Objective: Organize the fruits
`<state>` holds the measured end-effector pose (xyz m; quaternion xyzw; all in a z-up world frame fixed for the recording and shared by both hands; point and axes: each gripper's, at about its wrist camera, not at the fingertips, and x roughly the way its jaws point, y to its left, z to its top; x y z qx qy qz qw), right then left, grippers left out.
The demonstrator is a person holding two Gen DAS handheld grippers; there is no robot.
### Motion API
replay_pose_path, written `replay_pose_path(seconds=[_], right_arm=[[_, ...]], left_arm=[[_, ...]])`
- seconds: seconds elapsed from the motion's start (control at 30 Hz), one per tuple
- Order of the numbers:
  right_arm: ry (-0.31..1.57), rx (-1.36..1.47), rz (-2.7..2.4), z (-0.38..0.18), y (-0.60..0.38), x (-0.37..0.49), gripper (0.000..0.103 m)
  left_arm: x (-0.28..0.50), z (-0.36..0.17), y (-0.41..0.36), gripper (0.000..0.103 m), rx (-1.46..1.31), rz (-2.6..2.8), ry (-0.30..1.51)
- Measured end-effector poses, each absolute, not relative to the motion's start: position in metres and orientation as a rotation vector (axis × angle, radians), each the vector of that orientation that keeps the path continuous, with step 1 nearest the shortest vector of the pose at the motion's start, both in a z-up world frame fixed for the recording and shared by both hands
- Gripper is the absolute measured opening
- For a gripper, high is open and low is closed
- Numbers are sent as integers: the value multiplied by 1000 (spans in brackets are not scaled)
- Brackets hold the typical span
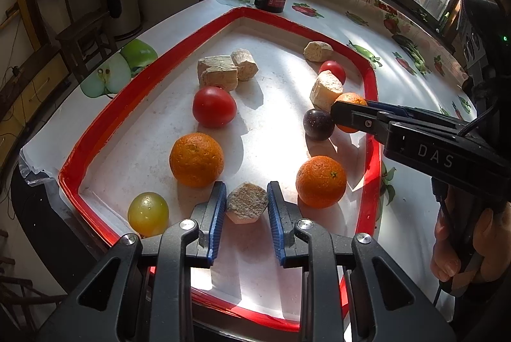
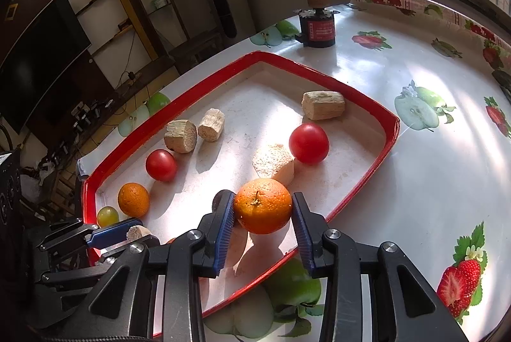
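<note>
A red-rimmed white tray (image 1: pixel 95 131) (image 2: pixel 361 93) holds oranges, tomatoes, a dark plum (image 1: pixel 318 124), a yellow-green fruit (image 1: pixel 148 214) and several tan wood-like chunks. My left gripper (image 1: pixel 246 203) is shut on a tan chunk (image 1: pixel 246 207) at the tray's near end; it also shows in the right wrist view (image 2: pixel 138 231). My right gripper (image 2: pixel 262 214) is shut on an orange (image 2: pixel 263 205) near the tray's right rim; it also shows in the left wrist view (image 1: pixel 349 101). Two other oranges (image 1: pixel 196 159) (image 1: pixel 321 181) lie near the left gripper.
Tomatoes (image 1: pixel 214 106) (image 2: pixel 308 143) and chunks (image 1: pixel 220 72) (image 2: pixel 323 105) lie across the tray. A black and red cylindrical device (image 2: pixel 318 26) stands on the fruit-print tablecloth (image 2: pixel 431 150) beyond the tray. Windows run behind the table.
</note>
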<state>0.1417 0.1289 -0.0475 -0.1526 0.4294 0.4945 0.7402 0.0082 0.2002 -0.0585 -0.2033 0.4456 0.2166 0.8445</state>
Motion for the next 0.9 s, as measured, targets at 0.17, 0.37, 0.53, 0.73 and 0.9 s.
replay_pose_path(seconds=[0.17,0.37,0.53,0.73,0.9], right_arm=[[939,-331,1095,-45,125,140,44],[918,-320,1117,-35,117,136,54],[901,-308,1165,-26,107,132,61],[865,-322,1224,-17,92,125,69],[820,-349,1280,-11,77,117,78]], left_arm=[[5,-56,198,43,-422,472,935],[-3,-49,191,51,-406,467,909],[-10,-45,180,51,-380,464,907],[-25,-35,166,60,-330,480,887],[-37,-25,158,74,-302,498,858]])
